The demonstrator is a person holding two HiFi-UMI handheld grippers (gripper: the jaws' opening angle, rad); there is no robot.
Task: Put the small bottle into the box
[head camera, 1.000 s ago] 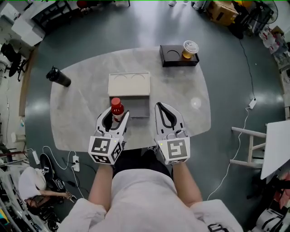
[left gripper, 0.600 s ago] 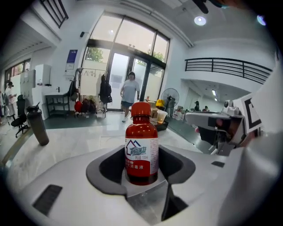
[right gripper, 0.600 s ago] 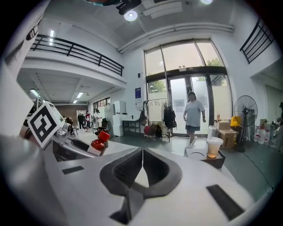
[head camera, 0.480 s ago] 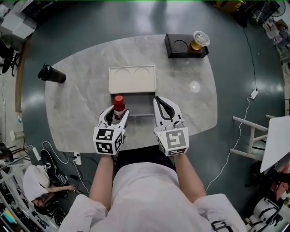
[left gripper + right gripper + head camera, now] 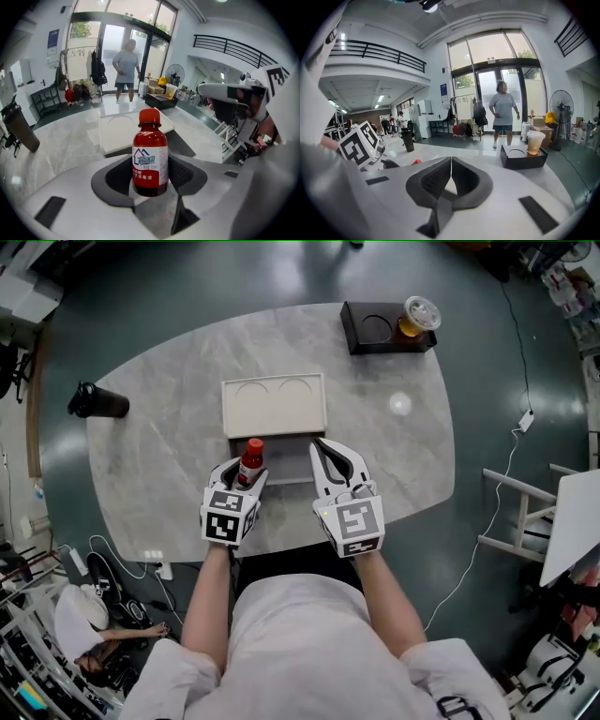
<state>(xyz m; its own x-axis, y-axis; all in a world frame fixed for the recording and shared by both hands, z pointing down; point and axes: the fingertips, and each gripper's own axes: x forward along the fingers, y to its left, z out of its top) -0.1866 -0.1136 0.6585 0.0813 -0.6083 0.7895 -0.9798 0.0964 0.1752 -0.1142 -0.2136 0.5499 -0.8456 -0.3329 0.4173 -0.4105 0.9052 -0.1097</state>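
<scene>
One small bottle in left tongs, right tongs closed, seemingly one box

Glossy bottle; matt box; marble-look table.

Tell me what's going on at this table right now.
A person stands at a pale table with a gripper in each hand. The left gripper is shut on a small red-capped bottle and holds it upright by the near left side of the grey box. The bottle is not yet inside. The right gripper is shut and empty, near the box's right side.
</scene>
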